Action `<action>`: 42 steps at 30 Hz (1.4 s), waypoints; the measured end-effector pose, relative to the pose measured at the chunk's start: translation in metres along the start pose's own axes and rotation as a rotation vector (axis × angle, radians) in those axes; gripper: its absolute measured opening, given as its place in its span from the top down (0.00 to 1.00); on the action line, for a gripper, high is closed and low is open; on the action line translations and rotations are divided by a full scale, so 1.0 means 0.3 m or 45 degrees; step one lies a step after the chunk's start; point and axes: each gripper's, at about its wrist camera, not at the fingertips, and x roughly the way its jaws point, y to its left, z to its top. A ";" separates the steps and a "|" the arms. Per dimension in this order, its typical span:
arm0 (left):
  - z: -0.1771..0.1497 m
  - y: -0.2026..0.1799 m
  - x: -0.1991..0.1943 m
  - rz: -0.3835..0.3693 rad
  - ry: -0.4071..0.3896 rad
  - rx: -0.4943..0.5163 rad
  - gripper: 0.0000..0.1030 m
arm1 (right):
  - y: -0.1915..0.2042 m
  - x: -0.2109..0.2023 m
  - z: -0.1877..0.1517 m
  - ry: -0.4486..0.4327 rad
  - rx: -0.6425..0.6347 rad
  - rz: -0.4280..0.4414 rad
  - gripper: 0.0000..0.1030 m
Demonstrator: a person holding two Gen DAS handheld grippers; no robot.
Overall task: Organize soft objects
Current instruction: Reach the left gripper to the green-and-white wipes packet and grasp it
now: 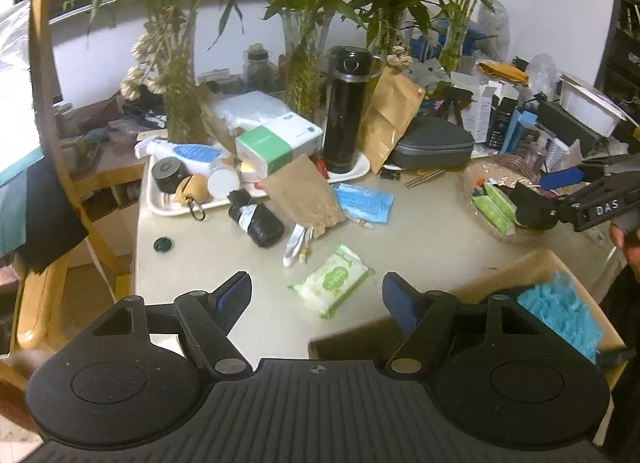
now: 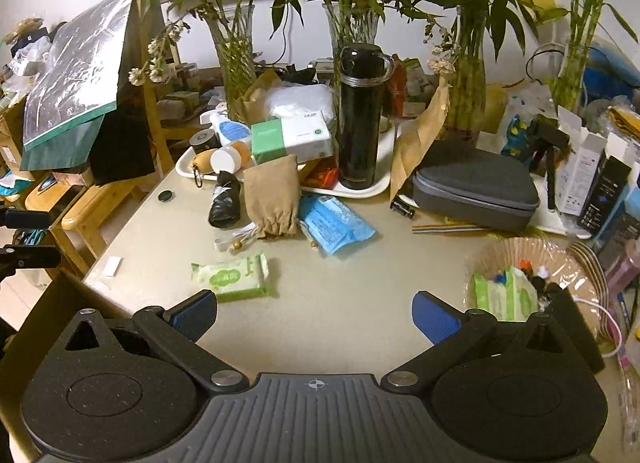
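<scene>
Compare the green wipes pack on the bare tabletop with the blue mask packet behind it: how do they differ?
The green wipes pack is white and green with a printed label; the blue mask packet is blue in clear wrap. The wipes pack lies alone on open table, nearest the grippers; the mask packet lies further back, right beside the tan cloth pouch; whether they touch is unclear. The wipes pack looks plumper, the mask packet flatter. Both lie flat, and neither is gripped.

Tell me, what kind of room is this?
Probably a lived-in home, at a cluttered table rather than a lab. Glass vases of bamboo line the back, a black flask stands on a tray, and a pack of wet wipes lies among everyday bits.
</scene>
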 end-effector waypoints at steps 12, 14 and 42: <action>0.087 0.023 0.189 -0.174 0.020 0.160 0.30 | -0.078 0.119 0.048 0.000 -0.028 0.010 0.00; 0.098 0.027 0.235 -0.199 0.036 0.178 0.30 | -0.094 0.128 0.048 -0.020 -0.004 0.014 0.00; -0.013 0.006 0.721 -0.329 0.362 0.475 0.31 | -0.138 0.190 0.075 0.001 0.081 -0.020 0.00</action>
